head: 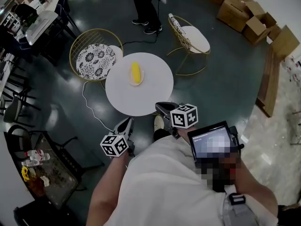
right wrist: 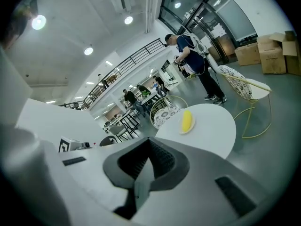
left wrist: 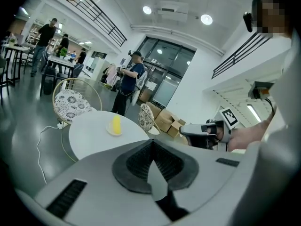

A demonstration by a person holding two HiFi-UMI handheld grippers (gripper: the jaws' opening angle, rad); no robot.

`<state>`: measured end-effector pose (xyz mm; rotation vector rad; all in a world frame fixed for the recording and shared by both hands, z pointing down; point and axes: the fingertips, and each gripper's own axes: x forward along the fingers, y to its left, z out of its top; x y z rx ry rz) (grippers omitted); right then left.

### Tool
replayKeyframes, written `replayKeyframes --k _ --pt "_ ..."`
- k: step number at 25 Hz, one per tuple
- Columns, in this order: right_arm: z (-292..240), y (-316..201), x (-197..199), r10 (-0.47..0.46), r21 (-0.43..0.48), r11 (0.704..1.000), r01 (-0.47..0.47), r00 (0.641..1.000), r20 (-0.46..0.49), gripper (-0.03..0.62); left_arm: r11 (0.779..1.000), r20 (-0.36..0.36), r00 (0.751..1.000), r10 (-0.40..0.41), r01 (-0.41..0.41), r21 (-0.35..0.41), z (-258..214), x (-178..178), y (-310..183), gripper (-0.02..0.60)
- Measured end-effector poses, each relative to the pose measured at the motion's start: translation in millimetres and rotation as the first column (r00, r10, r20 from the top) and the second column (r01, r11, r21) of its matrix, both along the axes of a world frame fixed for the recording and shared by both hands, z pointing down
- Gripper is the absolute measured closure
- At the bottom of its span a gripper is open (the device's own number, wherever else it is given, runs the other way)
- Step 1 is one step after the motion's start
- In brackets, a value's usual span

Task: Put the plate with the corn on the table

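The yellow corn (head: 136, 72) lies on a small pale plate (head: 131, 80) near the middle of a round white table (head: 155, 93). Both grippers hang over the floor on my side of the table, apart from the plate. My left gripper (head: 128, 122) is shut and holds nothing. My right gripper (head: 162, 107), close to the table's near edge, is shut and empty too. The left gripper view has its jaws (left wrist: 151, 147) closed, with the corn (left wrist: 115, 124) on the table (left wrist: 89, 138) beyond. In the right gripper view the corn (right wrist: 186, 120) sits past the closed gripper (right wrist: 149, 146).
A gold wire chair with a patterned cushion (head: 95, 60) stands at the table's far left and a second chair (head: 193, 37) at its far right. A person (head: 143, 6) stands beyond. Cardboard boxes (head: 247, 11) are piled far right. A white cable (head: 91, 107) trails on the floor.
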<state>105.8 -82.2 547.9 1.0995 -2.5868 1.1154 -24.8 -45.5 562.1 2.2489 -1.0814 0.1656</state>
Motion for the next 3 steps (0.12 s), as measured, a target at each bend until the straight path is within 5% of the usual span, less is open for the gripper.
replayKeyframes --k 3 --pt "0 -14 -8 0.001 -0.009 1.000 -0.001 1.000 0.002 0.586 1.000 0.001 1.000 0.007 -0.007 -0.002 -1 -6 -15 0.575"
